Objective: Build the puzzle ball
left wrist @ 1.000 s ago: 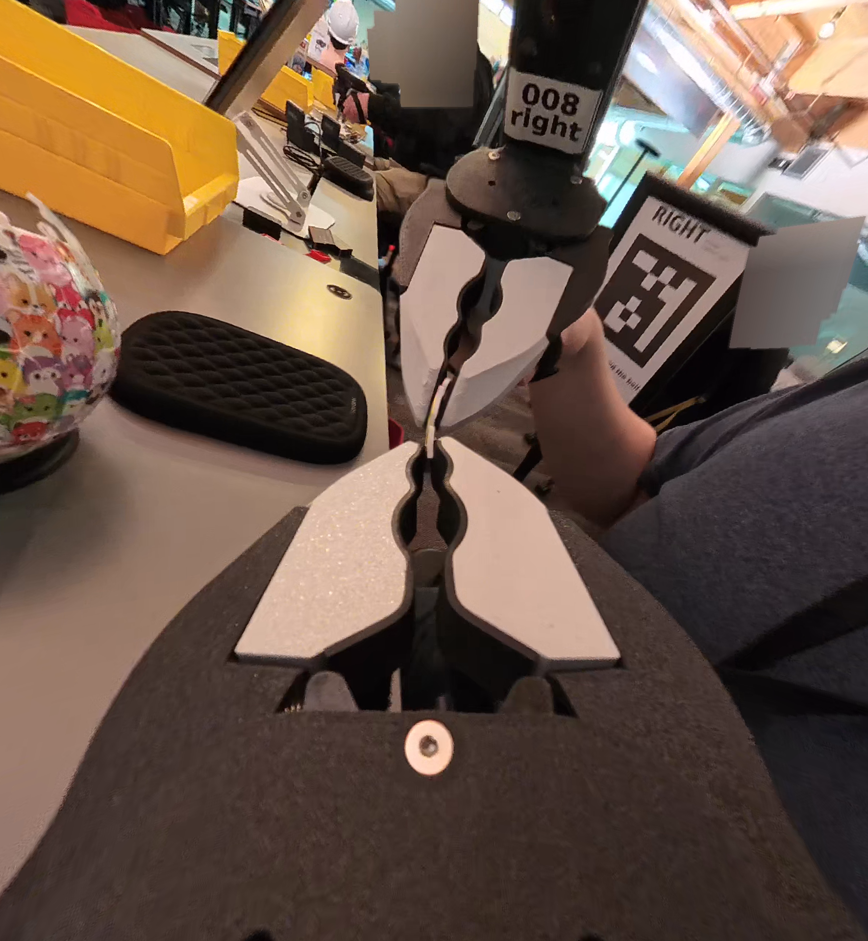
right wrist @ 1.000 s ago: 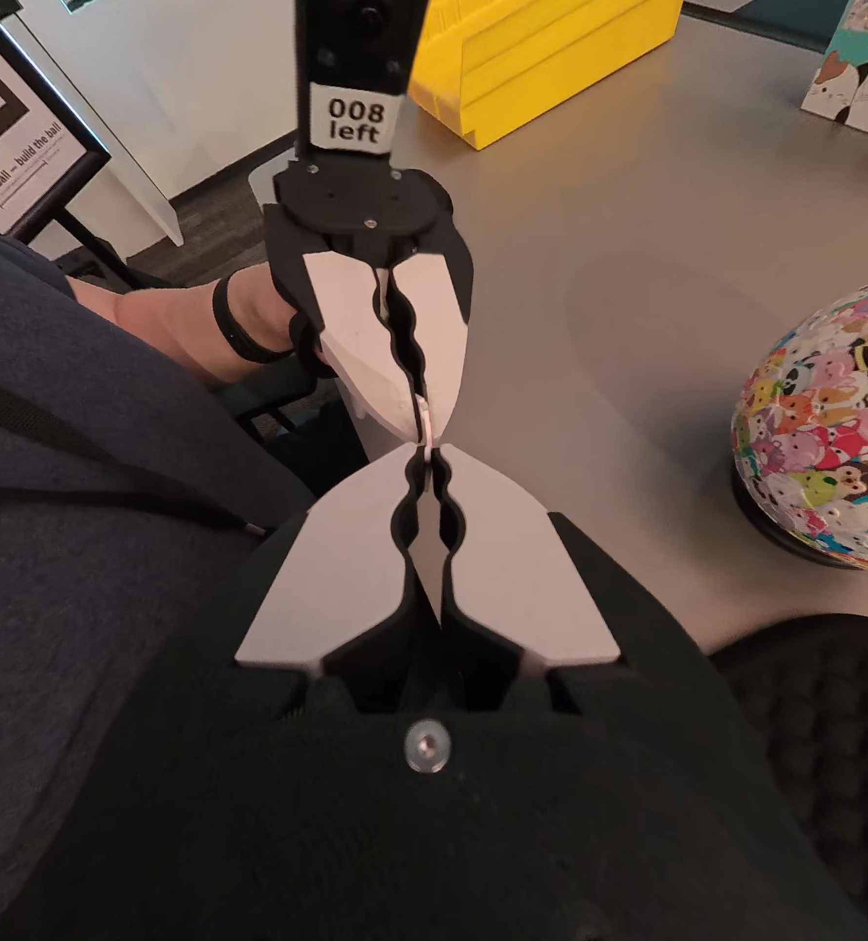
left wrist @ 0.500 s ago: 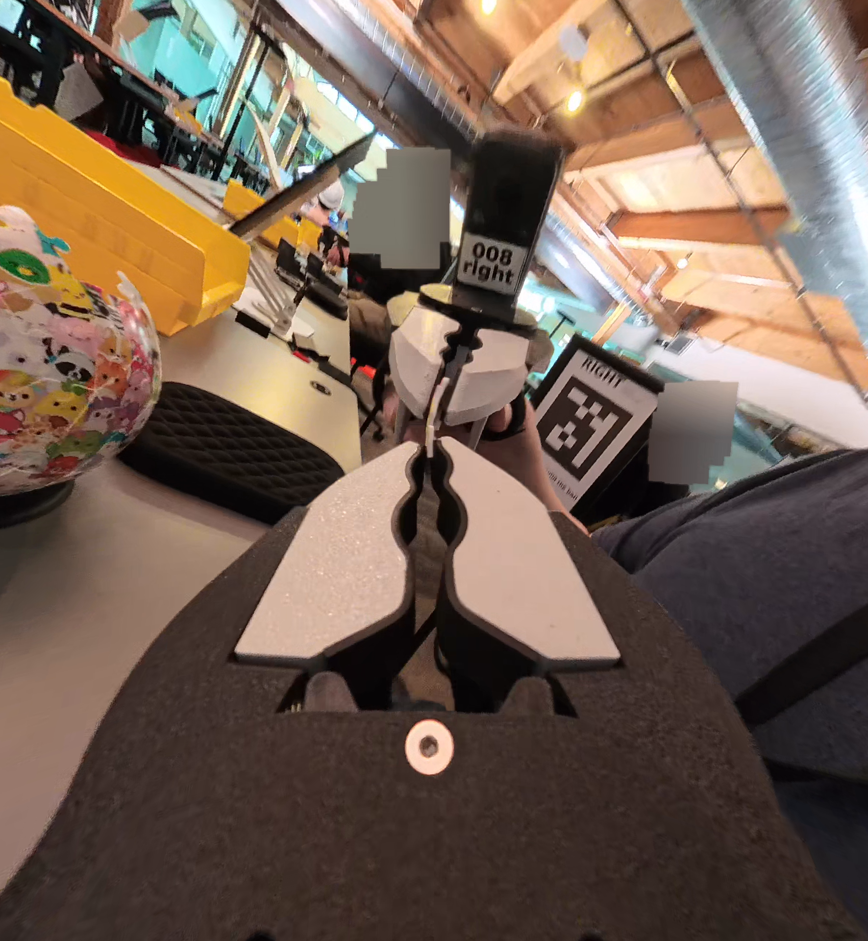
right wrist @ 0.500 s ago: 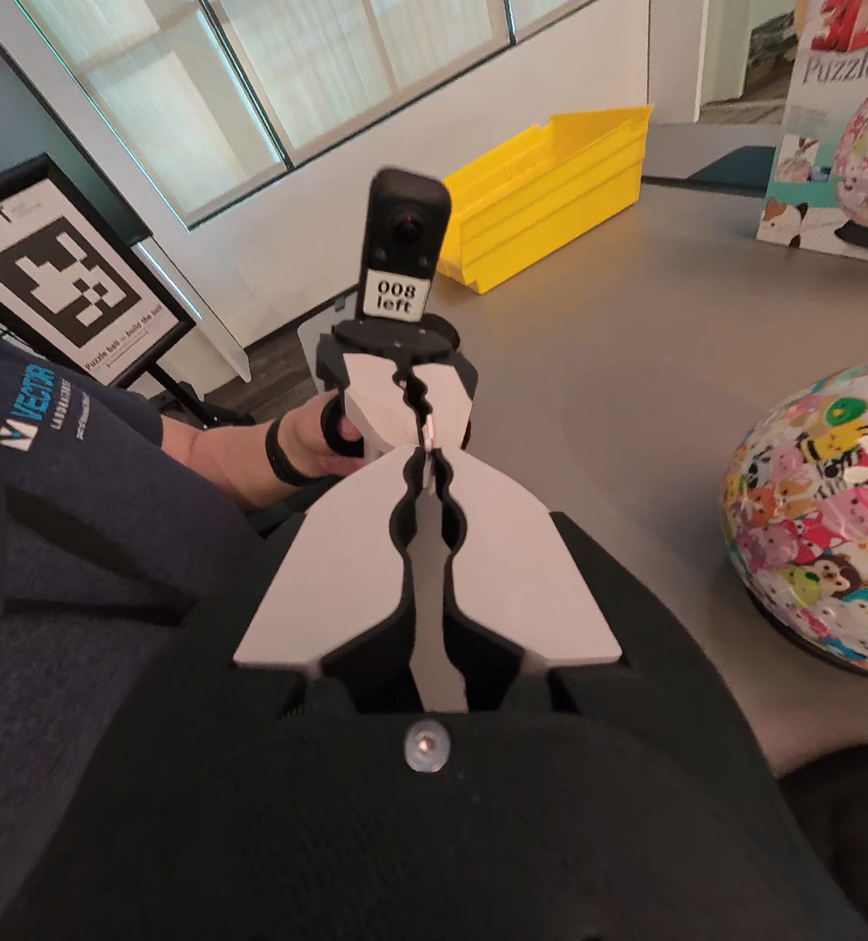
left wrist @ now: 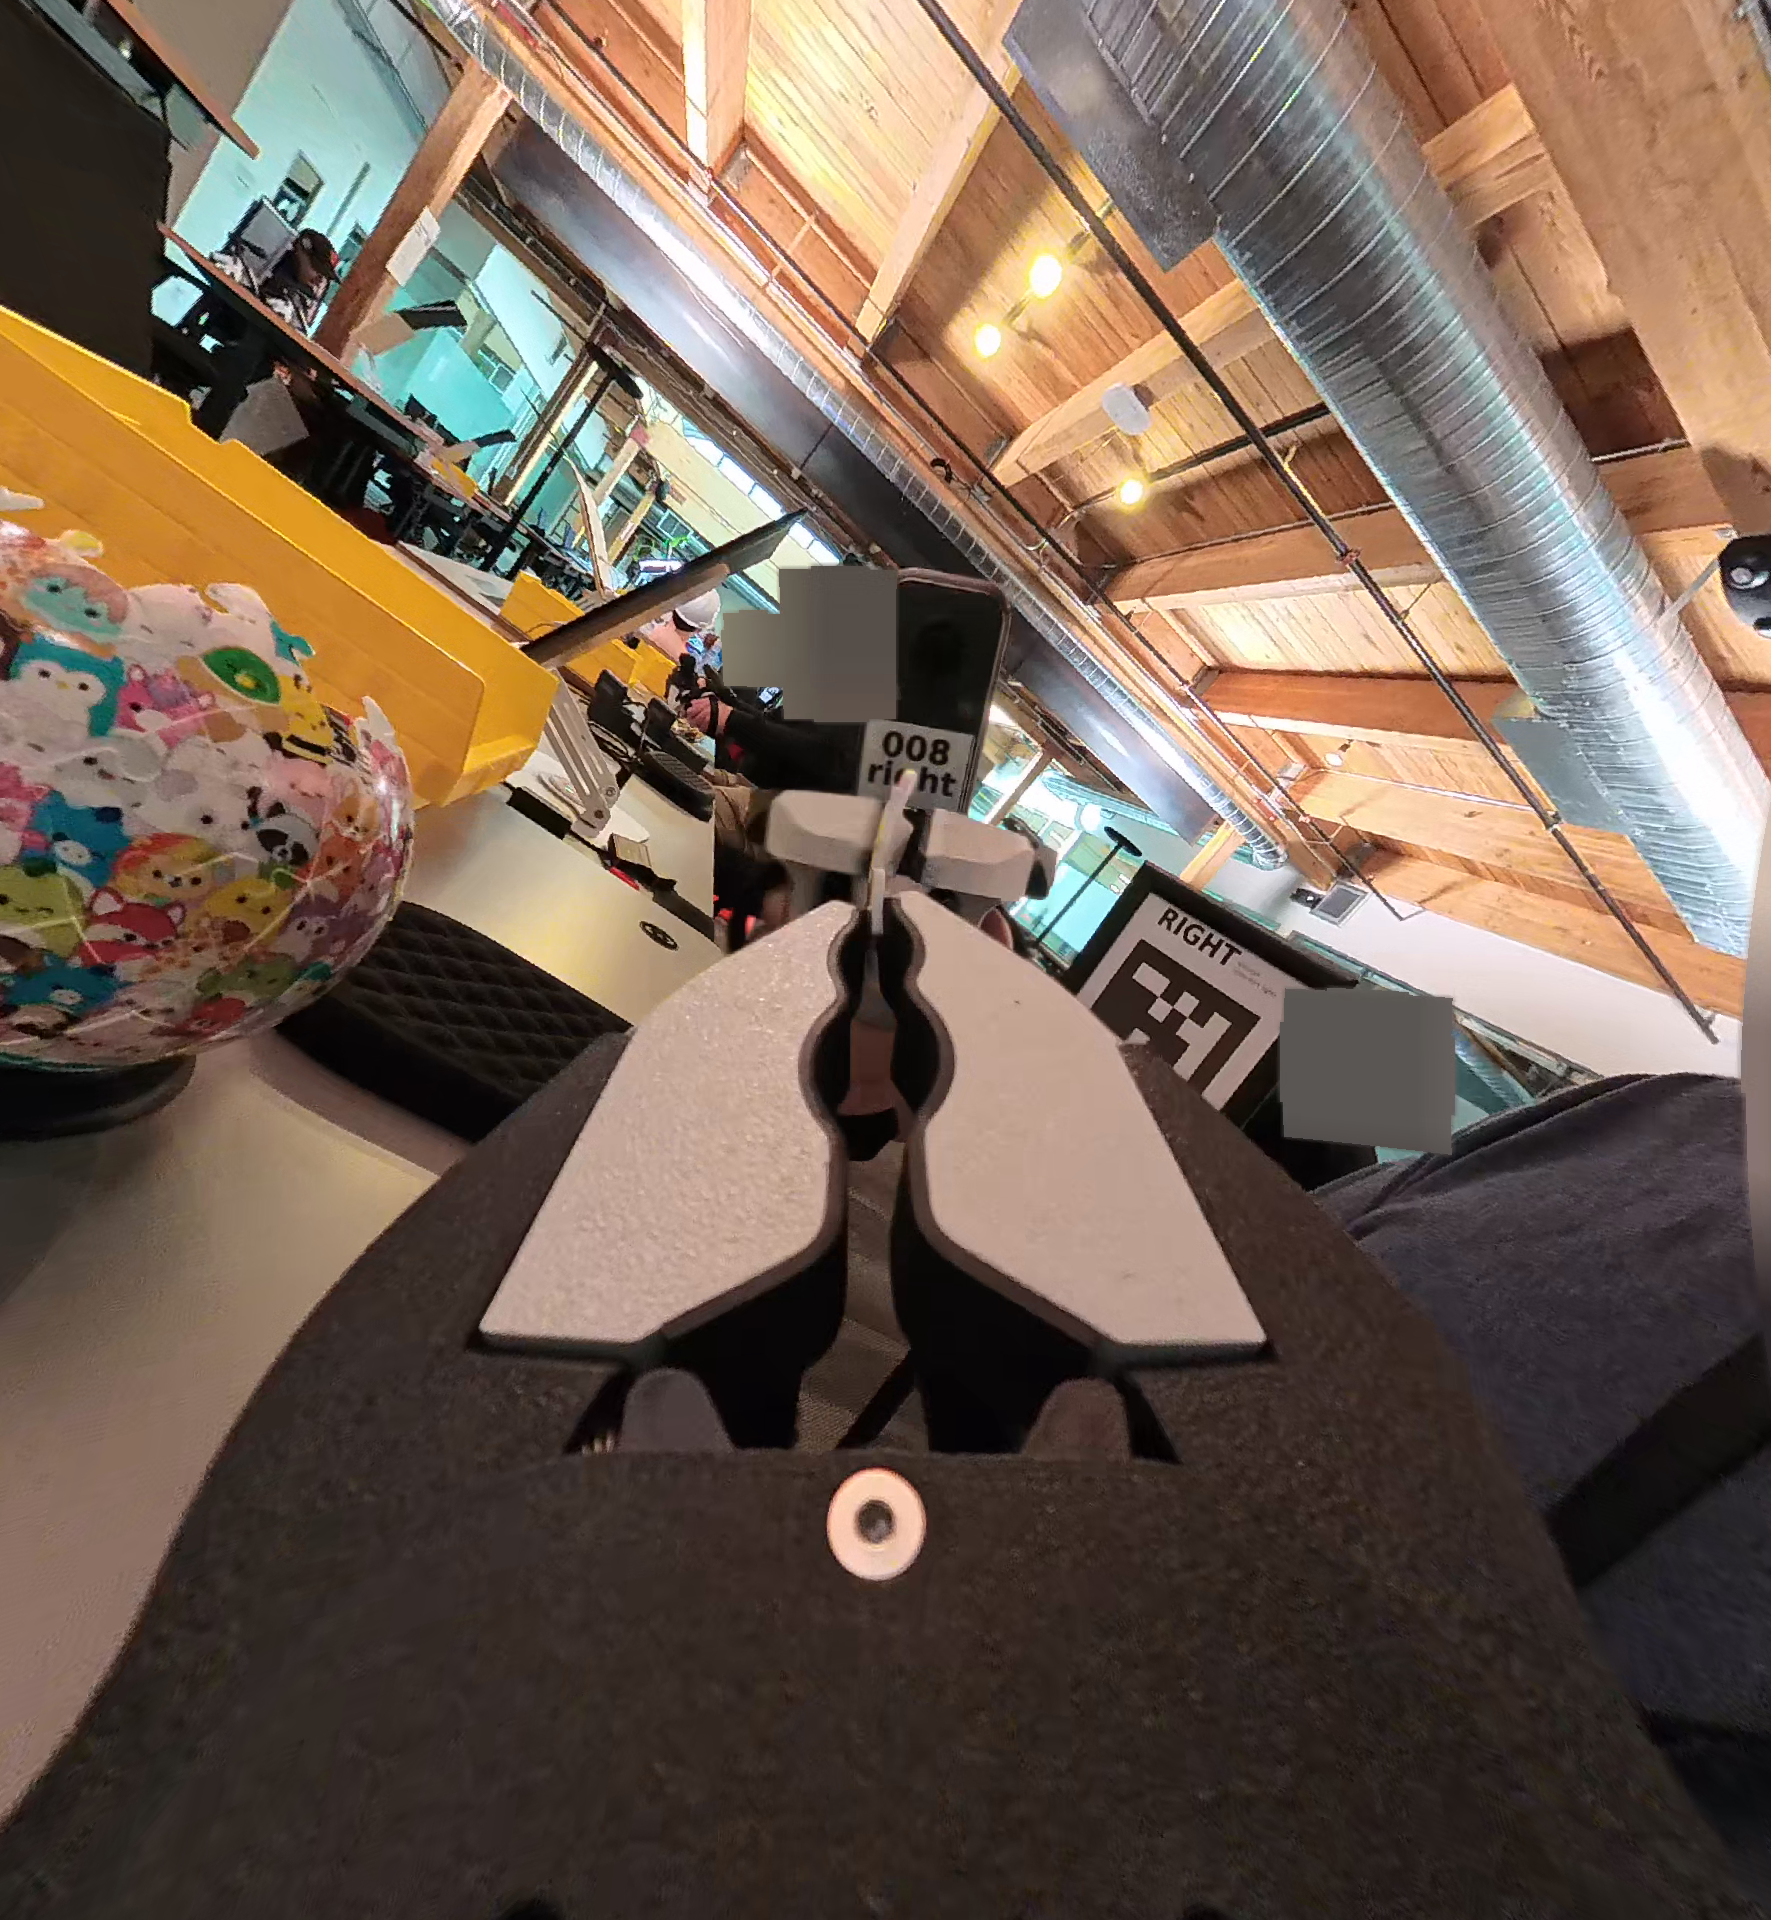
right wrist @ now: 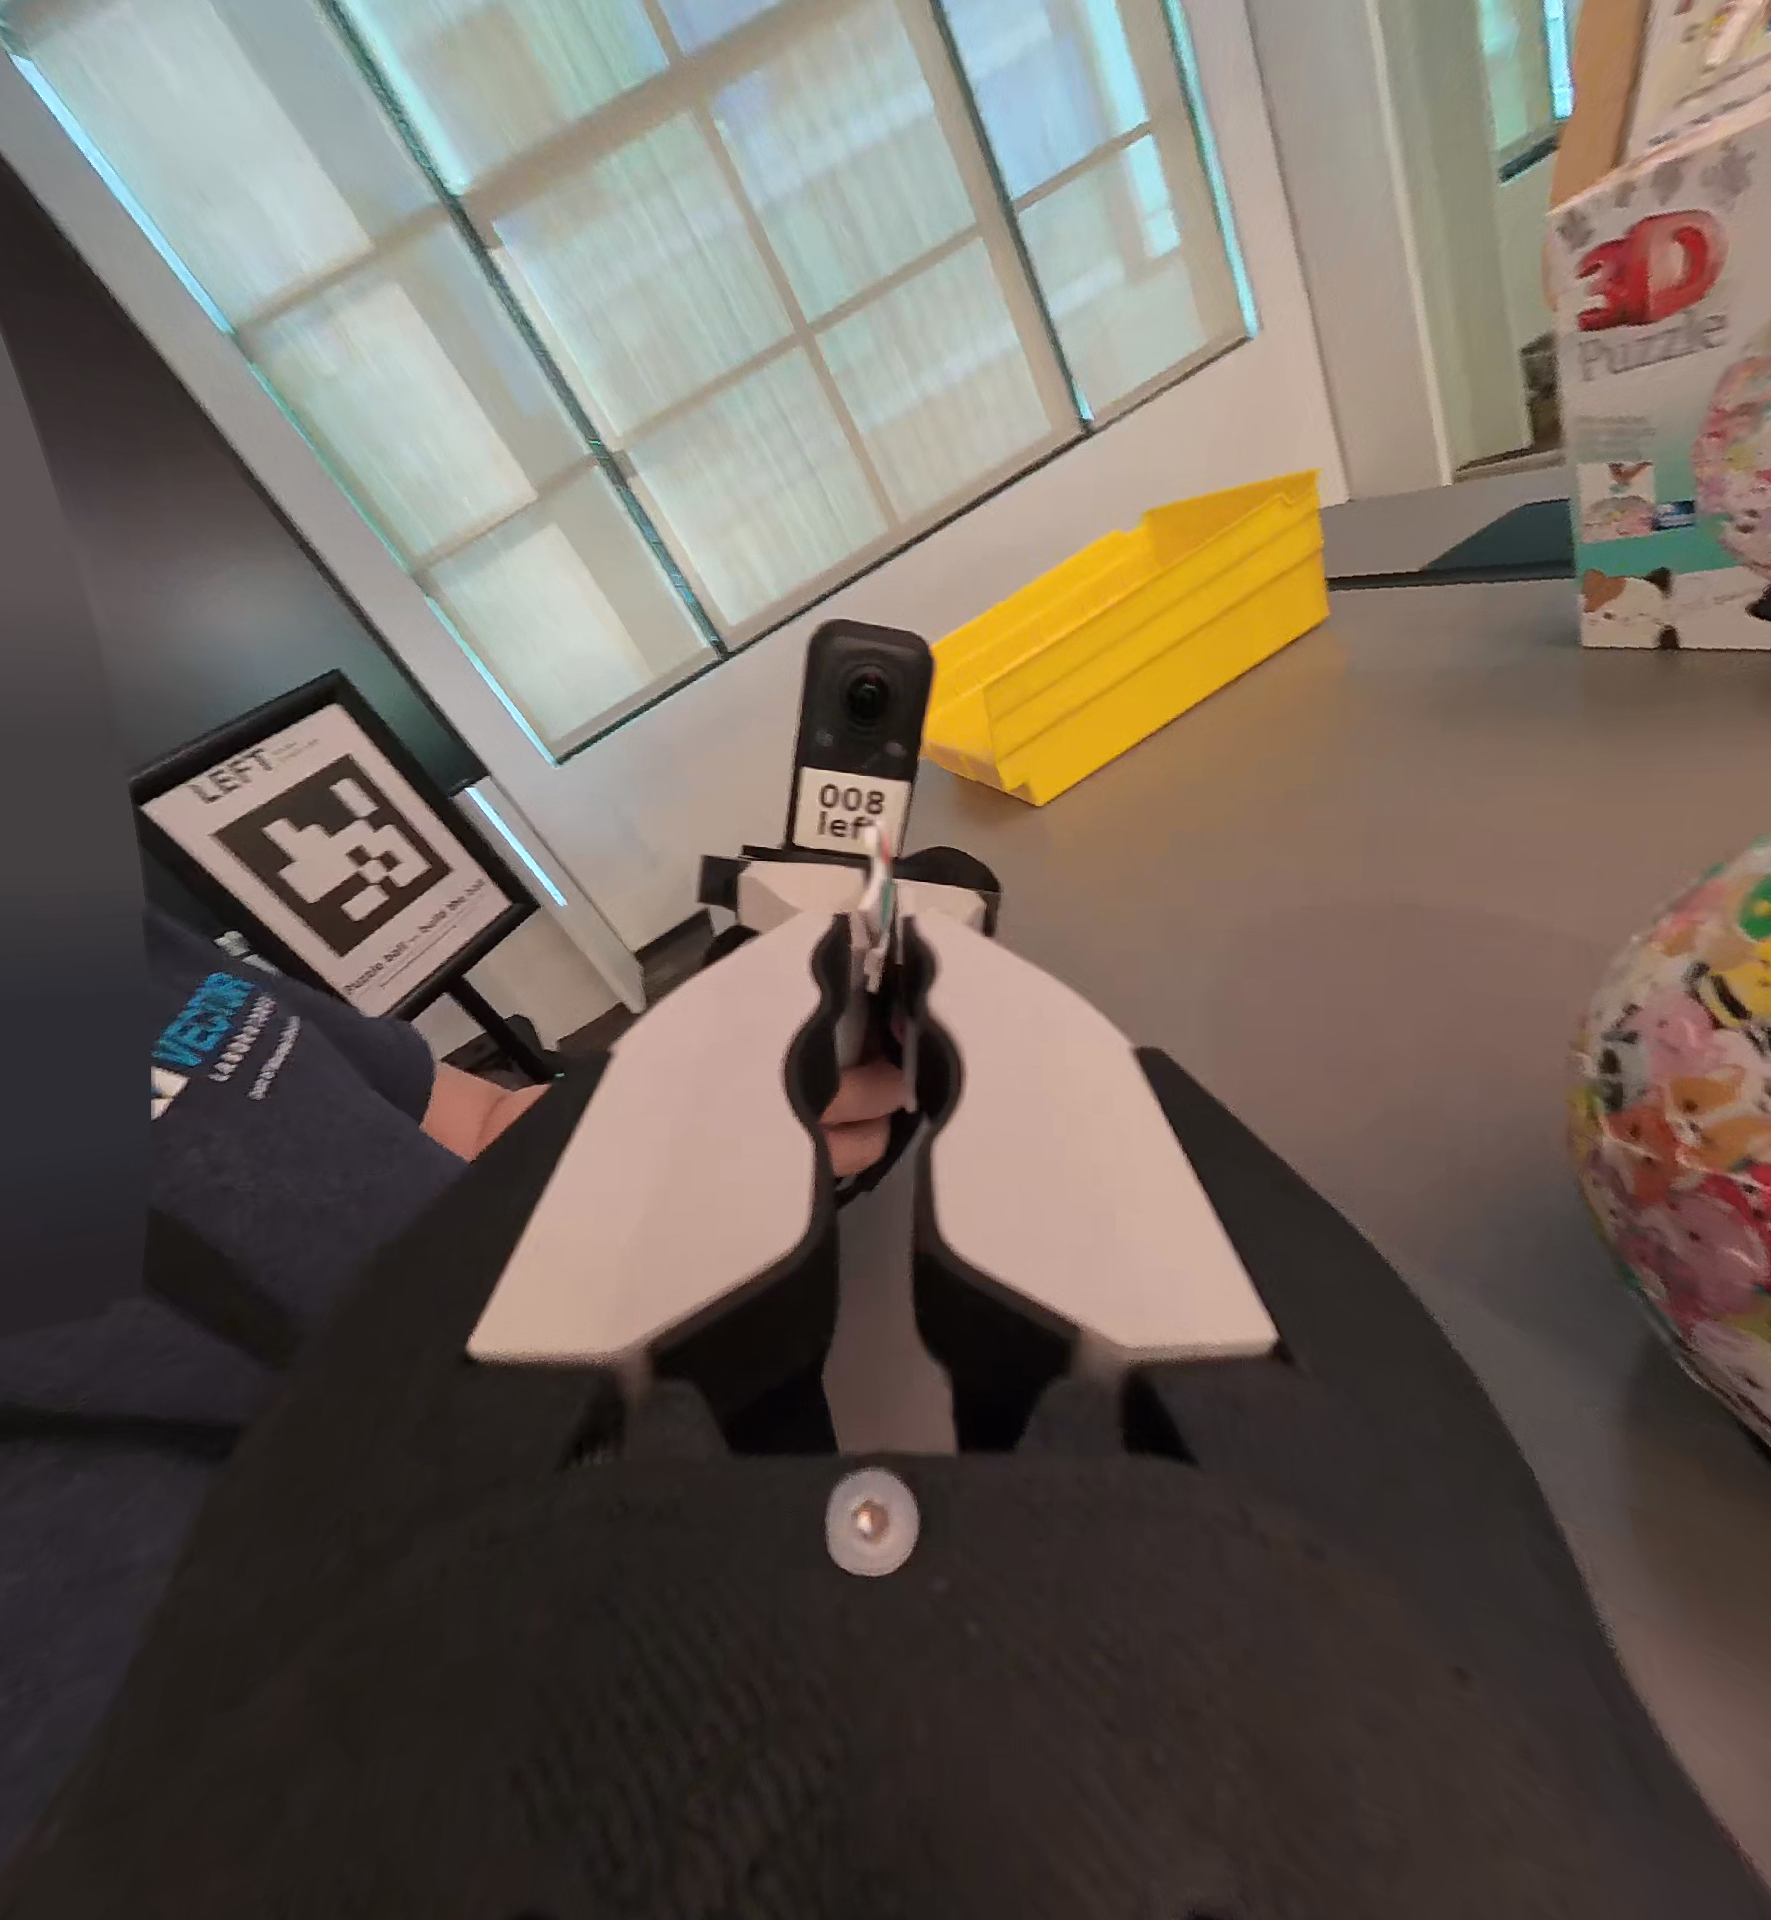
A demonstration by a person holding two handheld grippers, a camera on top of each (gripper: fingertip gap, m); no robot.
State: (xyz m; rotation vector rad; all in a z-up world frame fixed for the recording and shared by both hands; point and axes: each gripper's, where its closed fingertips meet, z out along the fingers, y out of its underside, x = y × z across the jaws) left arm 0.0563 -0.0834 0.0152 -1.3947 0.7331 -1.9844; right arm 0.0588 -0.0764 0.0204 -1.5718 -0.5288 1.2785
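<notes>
Two grippers, left gripper (left wrist: 876, 920) and right gripper (right wrist: 873, 925), jaws clamped on puzzle piece (right wrist: 877, 894); labelled.

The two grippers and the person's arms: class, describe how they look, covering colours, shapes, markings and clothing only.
Each gripper, left gripper and right gripper, has a broad matte black textured body with a silver screw, and two pale grey fingers with wavy black inner edges. A black camera stick with a white label rises behind each. The person wears a dark navy sleeve with a printed logo.
</notes>
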